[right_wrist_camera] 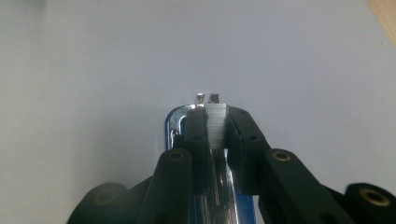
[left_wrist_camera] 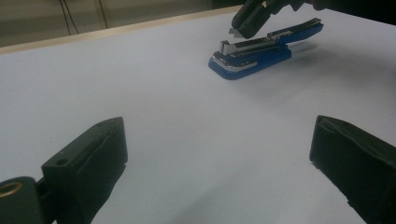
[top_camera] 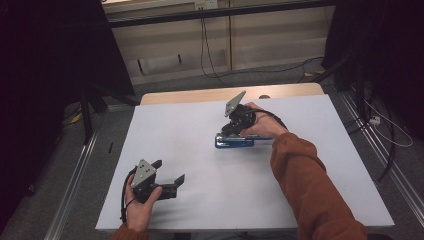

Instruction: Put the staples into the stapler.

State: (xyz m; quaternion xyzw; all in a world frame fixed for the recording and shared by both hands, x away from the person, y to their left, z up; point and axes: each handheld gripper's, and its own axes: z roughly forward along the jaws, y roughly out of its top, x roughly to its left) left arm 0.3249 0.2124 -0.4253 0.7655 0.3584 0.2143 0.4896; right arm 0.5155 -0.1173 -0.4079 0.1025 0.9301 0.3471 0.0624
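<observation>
High view, left to right: left gripper (top_camera: 169,175) near the front left of the white table (top_camera: 170,130), held low in one hand, jaws spread wide with nothing between them. Blue stapler (top_camera: 234,142) lying flat near the table's middle, toward the far side, well apart from it. Right gripper (top_camera: 226,131) angled down onto the stapler's left end, jaws nearly together and clamped on a strip of staples (right_wrist_camera: 216,122) in its opened top.

The stapler (top_camera: 234,142) lies right of the middle of the table (top_camera: 200,120), with the right gripper (top_camera: 235,126) closed over it. The left gripper (top_camera: 167,175) sits near the front left corner, jaws wide. Bare surface runs between them and along the left, far and right edges.
</observation>
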